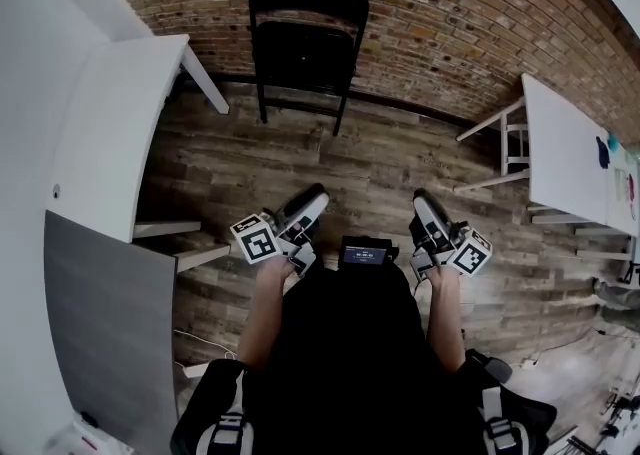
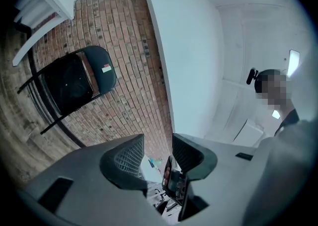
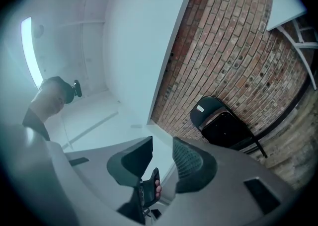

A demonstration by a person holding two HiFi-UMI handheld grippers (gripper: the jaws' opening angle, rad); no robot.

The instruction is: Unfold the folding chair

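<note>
A black folding chair [image 1: 307, 41] stands against the brick wall at the far end of the wooden floor, with a small label on its backrest. Its dark seat panel shows below the backrest; I cannot tell how far it is folded out. Both gripper views show the chair [image 2: 74, 83] [image 3: 226, 123] well beyond the jaws. My left gripper [image 1: 312, 201] [image 2: 158, 150] is held close to my body, open and empty. My right gripper [image 1: 422, 201] [image 3: 162, 155] is level with it, also open with nothing between its pads. Bare floor lies between both grippers and the chair.
A white table [image 1: 110, 133] stands at the left with a grey panel [image 1: 100, 323] in front of it. Another white table [image 1: 570, 158] stands at the right. A small screen device [image 1: 364, 253] hangs at my chest. A white power strip [image 1: 196, 369] lies on the floor.
</note>
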